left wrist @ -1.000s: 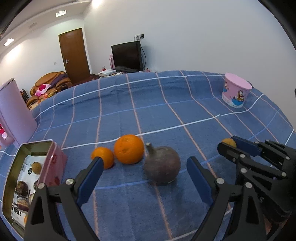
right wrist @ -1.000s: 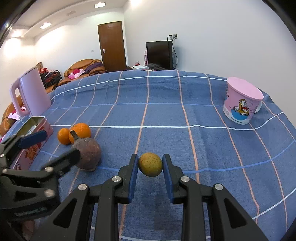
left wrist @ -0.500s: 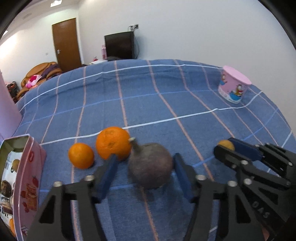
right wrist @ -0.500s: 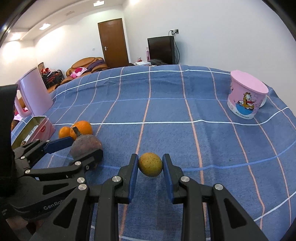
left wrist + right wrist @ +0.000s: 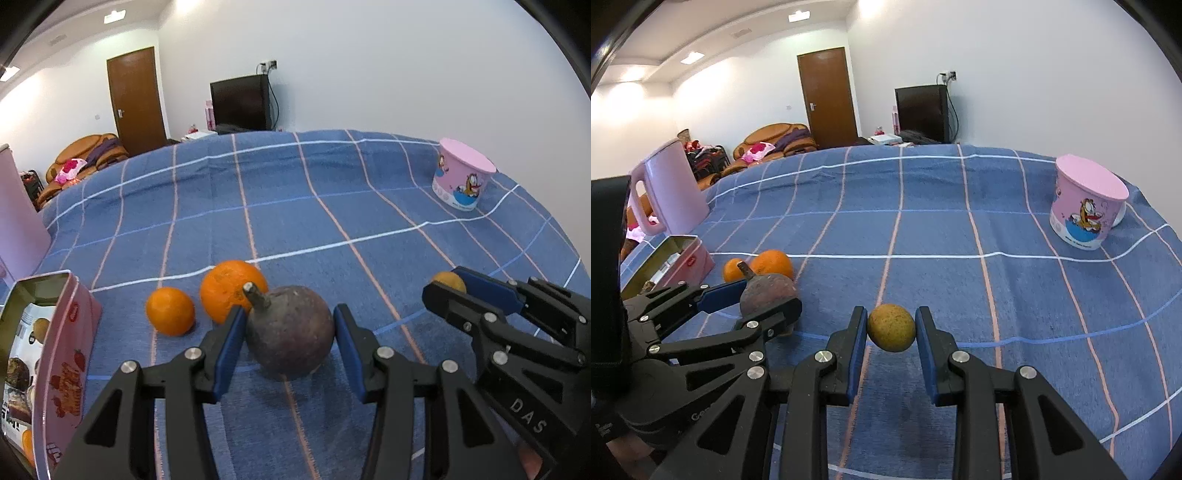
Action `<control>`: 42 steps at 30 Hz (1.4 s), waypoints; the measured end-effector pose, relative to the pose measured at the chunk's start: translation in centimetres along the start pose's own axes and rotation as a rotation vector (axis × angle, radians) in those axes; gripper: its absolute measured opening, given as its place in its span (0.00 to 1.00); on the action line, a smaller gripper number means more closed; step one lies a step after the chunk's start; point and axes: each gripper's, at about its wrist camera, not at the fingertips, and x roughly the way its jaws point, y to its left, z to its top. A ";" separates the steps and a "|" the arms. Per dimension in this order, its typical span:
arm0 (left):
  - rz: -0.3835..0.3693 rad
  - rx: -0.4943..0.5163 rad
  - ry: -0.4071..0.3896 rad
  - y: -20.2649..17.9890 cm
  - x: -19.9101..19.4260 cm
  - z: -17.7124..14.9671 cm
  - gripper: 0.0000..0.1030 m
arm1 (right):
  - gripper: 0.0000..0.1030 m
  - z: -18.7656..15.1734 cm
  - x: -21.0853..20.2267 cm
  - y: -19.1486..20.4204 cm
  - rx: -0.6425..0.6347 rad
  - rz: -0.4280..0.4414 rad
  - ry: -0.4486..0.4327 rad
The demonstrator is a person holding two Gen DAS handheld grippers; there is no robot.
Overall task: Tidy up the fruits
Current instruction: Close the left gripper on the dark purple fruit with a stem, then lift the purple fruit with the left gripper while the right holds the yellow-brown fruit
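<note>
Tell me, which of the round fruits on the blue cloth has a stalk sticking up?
The dark purple-brown fruit, gripped by the left gripper. A stubby stalk pokes from its top; the two oranges behind it and the small yellowish fruit show none.

On the tablecloth point(image 5: 923, 229), the stemmed fruit point(image 5: 290, 332) is placed between the fingers of the left gripper point(image 5: 288, 341), with the large orange point(image 5: 231, 290) just behind it and the small orange point(image 5: 170, 311) to the left of that. The open tin point(image 5: 55, 354) is set at the far left. To the right, the small round fruit point(image 5: 891, 327) is enclosed by the right gripper point(image 5: 891, 332). The cartoon cup point(image 5: 1086, 206) is found far right, the kettle point(image 5: 670, 192) far left behind the tin.
</note>
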 end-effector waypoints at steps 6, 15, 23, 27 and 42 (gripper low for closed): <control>0.015 -0.002 -0.035 0.1 -0.8 -0.1 0.49 | 0.28 0.0 -0.4 0.4 -0.015 0.005 -0.025; 0.027 -0.015 -0.064 0.4 -1.4 -0.3 0.49 | 0.28 -0.1 -1.1 0.4 -0.020 0.014 -0.061; 0.043 -0.007 -0.098 0.2 -2.1 -0.4 0.49 | 0.28 0.0 -1.6 0.5 -0.023 0.020 -0.093; 0.048 -0.001 -0.114 0.1 -2.4 -0.4 0.49 | 0.28 -0.1 -1.9 0.5 -0.023 0.025 -0.112; 0.078 0.012 -0.174 -0.2 -3.6 -0.8 0.49 | 0.28 -0.2 -2.9 0.6 -0.029 0.031 -0.167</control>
